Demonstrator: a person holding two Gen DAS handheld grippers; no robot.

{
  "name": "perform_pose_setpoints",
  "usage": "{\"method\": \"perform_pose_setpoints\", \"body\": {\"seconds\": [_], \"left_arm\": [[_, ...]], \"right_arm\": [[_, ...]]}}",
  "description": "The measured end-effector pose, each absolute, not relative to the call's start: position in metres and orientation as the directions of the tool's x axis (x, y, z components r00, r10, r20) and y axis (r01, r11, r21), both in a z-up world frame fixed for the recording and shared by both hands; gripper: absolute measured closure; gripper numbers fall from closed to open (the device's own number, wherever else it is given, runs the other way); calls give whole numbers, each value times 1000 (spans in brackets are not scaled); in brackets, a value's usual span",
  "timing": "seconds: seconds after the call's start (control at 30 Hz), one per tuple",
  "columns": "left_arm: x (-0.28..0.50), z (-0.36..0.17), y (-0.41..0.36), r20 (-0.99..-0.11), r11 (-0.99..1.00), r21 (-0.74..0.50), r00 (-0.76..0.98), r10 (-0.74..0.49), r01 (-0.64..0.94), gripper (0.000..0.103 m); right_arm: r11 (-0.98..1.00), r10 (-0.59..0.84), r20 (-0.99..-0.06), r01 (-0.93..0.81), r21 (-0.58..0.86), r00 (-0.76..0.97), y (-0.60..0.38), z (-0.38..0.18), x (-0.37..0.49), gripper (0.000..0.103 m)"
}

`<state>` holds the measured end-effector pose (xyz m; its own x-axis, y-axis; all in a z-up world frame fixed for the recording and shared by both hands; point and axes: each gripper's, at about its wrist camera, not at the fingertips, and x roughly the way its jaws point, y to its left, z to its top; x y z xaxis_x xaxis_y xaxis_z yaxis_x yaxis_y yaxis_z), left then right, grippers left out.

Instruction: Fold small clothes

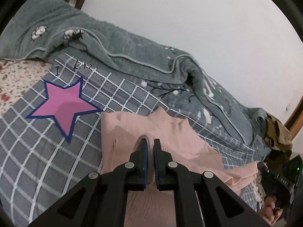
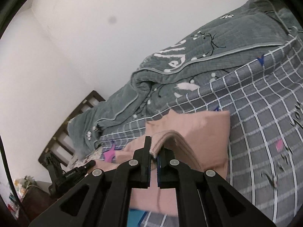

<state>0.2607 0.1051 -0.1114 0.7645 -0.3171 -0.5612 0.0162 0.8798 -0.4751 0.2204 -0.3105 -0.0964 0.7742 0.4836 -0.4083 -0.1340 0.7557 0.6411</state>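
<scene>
I have both tongs clenched on the same soft pink ribbed garment (image 1: 170,132), each pinching a bunched piece of its near edge. The left gripper (image 1: 150,143) holds a small puckered fold right at its tips; the right gripper (image 2: 155,147) grips a thicker, ribbed hem that arches up and over its right-hand finger.

The garment lies straight ahead of both tongs, draped from the grips forward and down onto the grey bedsheet with the white grid pattern (image 1: 47,160). Its long axis, as far as I can judge, runs across from one grip to the other, so the cloth spans between my two hands and neither hand is nearer. I read the coming move as carrying this held edge forward over the far part, which turns on both grips travelling level with each other.

The left view shows what the right does not: the pink star print (image 1: 64,106) on the sheet to the left of the tongs, and the garment's far edge rising in uneven peaks. The right view alone shows the layered hem thickness and the garment's squared far corner, with the rumpled grey-green quilt (image 2: 217,53) beyond.
</scene>
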Motion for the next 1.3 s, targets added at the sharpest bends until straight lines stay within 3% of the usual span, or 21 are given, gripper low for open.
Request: {"method": "perform_pose_setpoints", "body": {"seconds": [0.27,0.4,0.43,0.5,0.57,0.67,0.9,0.97,1.07,1.3], "left_arm": [[313,-129,100,-598,920,-392,763,-245,-12,96],[335,-137,100,-606,909,-417,745,-279,1,94],[340,-140,103,-605,899,-437,741,-290,-5,94],[345,-144,108,-609,889,-457,742,-280,-40,75],[346,-146,113,-595,879,-475,751,-286,-42,64],[348,-151,114,-602,892,-448,757,-254,-57,45],[346,-160,106,-643,920,-387,733,-221,-62,41],[339,-159,102,-649,931,-362,731,-213,-50,35],[324,-161,95,-666,948,-318,716,-207,-22,33],[278,-168,90,-684,954,-298,698,-214,1,32]], "right_arm": [[787,468,-481,-102,609,741,-306,-133,290,99],[804,451,-506,-87,588,735,-307,-141,317,98],[808,441,-509,-79,584,739,-309,-144,323,94],[817,400,-505,-48,574,764,-313,-150,327,89],[831,367,-504,-32,556,782,-317,-159,327,68],[848,336,-531,-4,531,778,-323,-176,327,65],[881,305,-597,17,472,742,-320,-182,324,65],[906,286,-616,3,424,734,-315,-174,317,60],[924,270,-625,-15,382,732,-311,-165,301,48],[937,259,-677,-11,348,689,-298,-158,267,47]]}}
